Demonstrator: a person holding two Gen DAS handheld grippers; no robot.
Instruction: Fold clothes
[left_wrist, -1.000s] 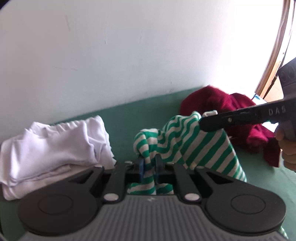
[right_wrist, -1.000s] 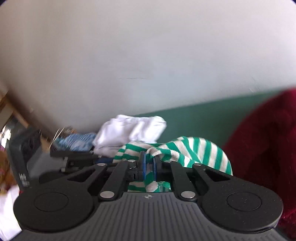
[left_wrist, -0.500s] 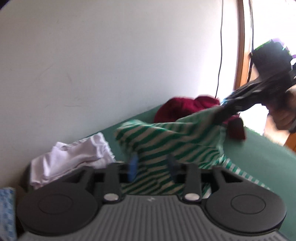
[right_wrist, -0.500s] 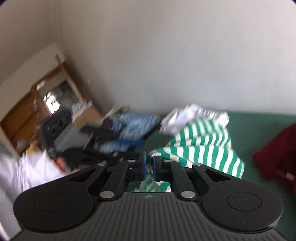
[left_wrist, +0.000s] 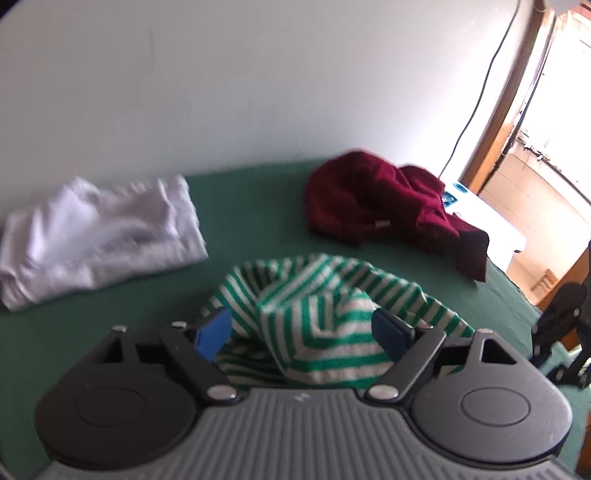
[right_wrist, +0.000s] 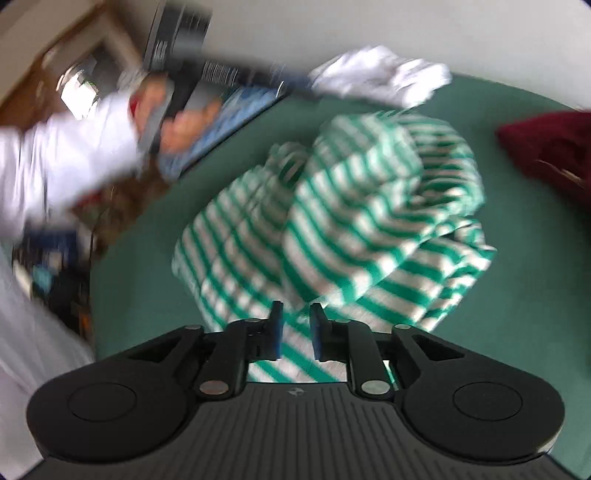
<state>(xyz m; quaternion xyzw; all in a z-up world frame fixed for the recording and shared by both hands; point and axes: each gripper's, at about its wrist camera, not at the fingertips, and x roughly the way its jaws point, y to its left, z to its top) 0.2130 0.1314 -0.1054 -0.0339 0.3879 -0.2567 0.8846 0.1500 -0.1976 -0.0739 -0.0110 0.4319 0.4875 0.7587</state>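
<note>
Left claw: I'm opening it wide; the striped shirt bunches between its pads, unpressed.
Right claw: opening too, cloth slipping free.
Striped shirt: heaped on the green surface, dropped so I can regrip.

A pale plastered wall rises behind the green surface, with a dark cable running down it beside a brown wooden door frame. Bright daylight floods the opening beyond the frame, where a white surface carries a small blue object, too blurred to identify. In the right wrist view, wooden furniture stands in the upper left corner, and dark clutter lies below the green surface's edge, blurred.
</note>
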